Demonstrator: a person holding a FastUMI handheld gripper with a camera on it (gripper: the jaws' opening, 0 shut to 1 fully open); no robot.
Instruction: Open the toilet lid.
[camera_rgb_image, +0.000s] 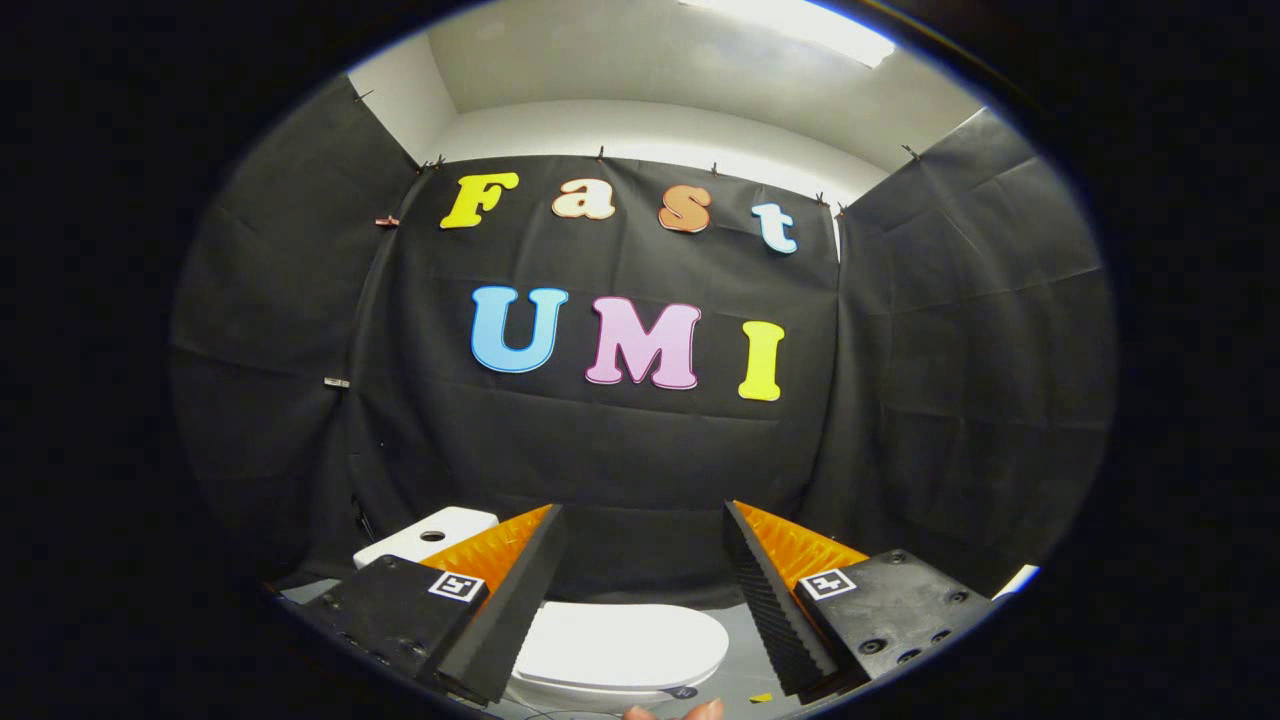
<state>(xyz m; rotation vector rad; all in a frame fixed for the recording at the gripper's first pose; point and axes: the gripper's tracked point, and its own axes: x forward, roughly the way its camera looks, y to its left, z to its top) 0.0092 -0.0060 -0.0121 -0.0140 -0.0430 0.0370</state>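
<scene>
A white toilet sits low on the floor below me, its lid (620, 645) lying flat and closed. Behind it, partly hidden by the left finger, stands the white tank (430, 535) with a round flush button on top. My gripper (640, 520) hovers well above the toilet, open wide, with nothing between the fingers. The lid shows through the gap between the two fingers, beneath them and apart from them. A fingertip of a person's hand (675, 712) peeks in near the lid's front edge.
Black cloth walls close the booth on the back and both sides, close behind the tank. Grey floor (745, 680) lies around the toilet, with a small yellow mark to its right. A bright ceiling light is overhead.
</scene>
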